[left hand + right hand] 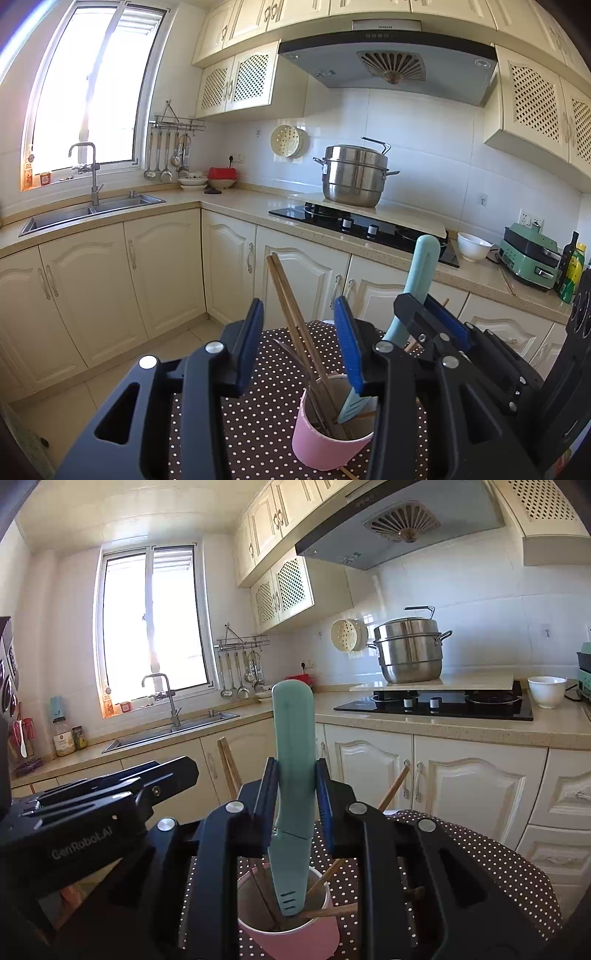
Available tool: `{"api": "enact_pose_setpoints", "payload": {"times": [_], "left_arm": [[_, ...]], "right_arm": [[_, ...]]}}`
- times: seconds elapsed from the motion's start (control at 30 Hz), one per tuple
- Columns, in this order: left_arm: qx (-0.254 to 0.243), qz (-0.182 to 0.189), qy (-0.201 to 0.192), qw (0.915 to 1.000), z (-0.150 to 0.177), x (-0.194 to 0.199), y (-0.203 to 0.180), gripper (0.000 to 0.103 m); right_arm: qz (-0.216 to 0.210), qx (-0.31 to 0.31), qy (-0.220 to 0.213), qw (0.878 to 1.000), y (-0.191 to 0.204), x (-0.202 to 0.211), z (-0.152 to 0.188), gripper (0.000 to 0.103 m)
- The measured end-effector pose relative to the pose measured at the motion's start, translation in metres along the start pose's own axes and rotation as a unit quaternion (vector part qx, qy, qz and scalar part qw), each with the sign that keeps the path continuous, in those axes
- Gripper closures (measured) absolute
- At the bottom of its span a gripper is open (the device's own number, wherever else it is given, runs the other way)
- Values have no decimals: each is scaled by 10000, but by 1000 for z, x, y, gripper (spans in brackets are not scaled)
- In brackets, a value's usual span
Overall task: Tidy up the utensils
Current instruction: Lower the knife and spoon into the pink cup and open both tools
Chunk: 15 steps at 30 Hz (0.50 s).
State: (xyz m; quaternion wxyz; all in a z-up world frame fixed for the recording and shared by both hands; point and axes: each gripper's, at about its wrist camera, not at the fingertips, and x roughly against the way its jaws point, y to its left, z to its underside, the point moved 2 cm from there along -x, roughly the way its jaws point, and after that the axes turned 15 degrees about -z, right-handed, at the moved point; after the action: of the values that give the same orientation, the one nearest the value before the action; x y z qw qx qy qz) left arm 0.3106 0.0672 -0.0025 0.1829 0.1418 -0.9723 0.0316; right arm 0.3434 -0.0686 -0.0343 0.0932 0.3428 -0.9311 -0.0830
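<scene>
A pink cup [325,443] stands on a brown polka-dot table [258,406]. It holds wooden chopsticks [291,314]. My left gripper [301,343] is open just above the cup, its fingers either side of the chopsticks. My right gripper [295,794] is shut on a teal knife [293,746], held upright by its handle with the blade tip down inside the pink cup [288,930]. The knife [417,273] and the right gripper [436,325] also show at the right of the left wrist view. More chopsticks [391,790] lean in the cup.
Cream cabinets and a counter run behind the table, with a sink [92,210], a black hob [354,225] carrying a steel steamer pot [354,177], a white bowl [472,247] and a green appliance [528,258]. A loose chopstick [349,472] lies by the cup.
</scene>
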Motion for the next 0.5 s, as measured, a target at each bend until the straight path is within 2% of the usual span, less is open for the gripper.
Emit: {"api": "enact_pose_setpoints", "payload": {"times": [0.5], "left_arm": [[111, -53, 181, 9998, 7, 10, 16, 53]], "right_arm": [[-47, -96, 326, 9994, 7, 0, 3, 81]]}}
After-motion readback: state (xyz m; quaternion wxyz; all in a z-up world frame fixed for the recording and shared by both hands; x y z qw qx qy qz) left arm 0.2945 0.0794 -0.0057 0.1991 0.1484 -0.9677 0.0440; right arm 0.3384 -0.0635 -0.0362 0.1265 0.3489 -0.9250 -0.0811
